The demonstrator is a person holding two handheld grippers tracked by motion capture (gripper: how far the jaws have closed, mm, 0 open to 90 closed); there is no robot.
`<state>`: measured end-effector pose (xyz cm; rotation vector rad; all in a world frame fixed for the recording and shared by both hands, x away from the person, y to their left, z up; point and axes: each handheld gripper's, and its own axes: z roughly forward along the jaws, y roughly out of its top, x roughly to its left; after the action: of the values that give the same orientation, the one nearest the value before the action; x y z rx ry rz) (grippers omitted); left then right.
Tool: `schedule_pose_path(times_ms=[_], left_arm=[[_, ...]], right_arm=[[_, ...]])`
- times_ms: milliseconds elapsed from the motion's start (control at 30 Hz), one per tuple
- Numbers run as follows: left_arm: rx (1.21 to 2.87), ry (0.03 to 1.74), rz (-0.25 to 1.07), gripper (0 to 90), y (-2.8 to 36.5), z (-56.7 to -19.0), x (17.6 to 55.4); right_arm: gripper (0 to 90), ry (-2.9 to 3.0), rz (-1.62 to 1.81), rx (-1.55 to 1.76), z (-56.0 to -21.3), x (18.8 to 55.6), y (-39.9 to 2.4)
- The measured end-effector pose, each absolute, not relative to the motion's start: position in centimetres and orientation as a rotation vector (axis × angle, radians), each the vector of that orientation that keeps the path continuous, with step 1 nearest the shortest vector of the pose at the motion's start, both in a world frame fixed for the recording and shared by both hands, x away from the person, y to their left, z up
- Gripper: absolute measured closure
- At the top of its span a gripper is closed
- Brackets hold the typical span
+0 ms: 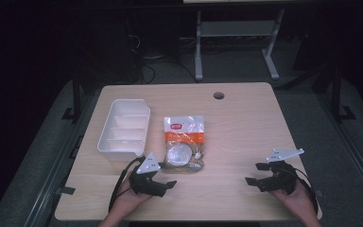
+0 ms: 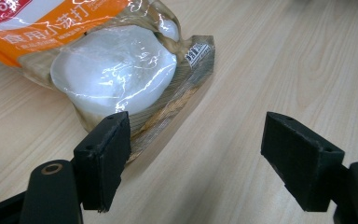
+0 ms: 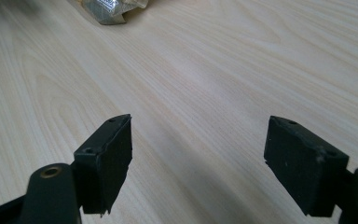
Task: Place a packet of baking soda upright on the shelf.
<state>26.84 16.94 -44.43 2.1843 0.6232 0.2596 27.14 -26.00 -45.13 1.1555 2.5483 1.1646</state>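
Observation:
A clear plastic bag (image 1: 184, 142) with an orange and white label lies flat mid-table; white powder bulges in its near end (image 2: 114, 70). My left gripper (image 1: 166, 176) rests on the table just in front of the bag's near edge, jaws wide open and empty, and its left fingertip (image 2: 105, 156) sits just before the bag's corner. My right gripper (image 1: 255, 174) lies at the front right of the table, open and empty over bare wood, pointing left toward the bag, whose corner (image 3: 112, 9) is far ahead in the right gripper view.
A white divided bin (image 1: 124, 128) stands left of the bag, empty inside. A round cable hole (image 1: 219, 95) is near the wooden table's far edge (image 1: 184, 86). A grey metal stand (image 1: 236, 38) is on the floor beyond.

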Motion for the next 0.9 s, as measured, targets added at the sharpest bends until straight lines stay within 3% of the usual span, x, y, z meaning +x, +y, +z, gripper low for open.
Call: schedule_pose_path(times_ms=[400,900], left_arm=[[2.184,0.639,0.283,26.5,16.8,-44.2,26.8],[2.189,0.803,0.303,58.9,15.4,-43.3,30.0]], right_arm=[[22.5,2.542,1.166,1.158,-45.1,27.1,-26.0],[21.3,2.493,1.242,1.172,-43.0,29.0,-25.3]])
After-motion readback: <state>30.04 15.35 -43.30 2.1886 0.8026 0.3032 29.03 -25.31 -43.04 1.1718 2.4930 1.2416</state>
